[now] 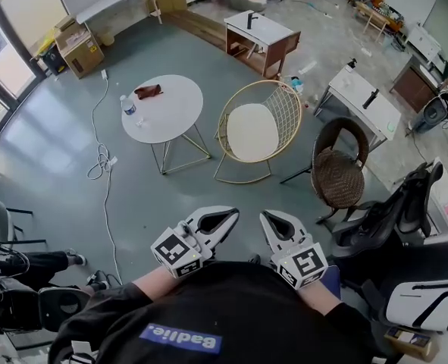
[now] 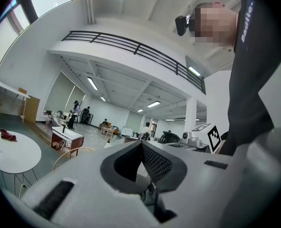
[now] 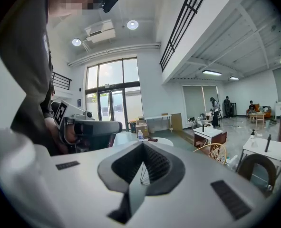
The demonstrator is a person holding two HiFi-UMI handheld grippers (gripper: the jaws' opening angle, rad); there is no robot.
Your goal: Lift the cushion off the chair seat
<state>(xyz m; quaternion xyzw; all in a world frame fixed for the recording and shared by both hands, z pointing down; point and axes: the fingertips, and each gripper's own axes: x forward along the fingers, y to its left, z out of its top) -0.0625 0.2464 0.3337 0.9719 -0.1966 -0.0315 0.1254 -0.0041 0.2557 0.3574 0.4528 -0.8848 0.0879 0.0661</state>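
A round white cushion (image 1: 252, 131) lies on the seat of a gold wire chair (image 1: 288, 101) in the middle of the room, well ahead of me. I hold both grippers close to my chest, far short of the chair. My left gripper (image 1: 231, 218) is shut with nothing between its jaws, and so is my right gripper (image 1: 267, 220). In the left gripper view the closed left gripper (image 2: 141, 144) points level across the room, with the chair's rim (image 2: 76, 151) low at the left. In the right gripper view the chair (image 3: 217, 151) stands right of the closed right gripper (image 3: 142, 144).
A round white table (image 1: 174, 116) with a bottle (image 1: 128, 105) and a brown cloth (image 1: 148, 91) stands left of the chair. A brown wicker chair (image 1: 339, 169) and black office chairs (image 1: 394, 218) are at the right. A white cable (image 1: 102, 165) runs over the floor.
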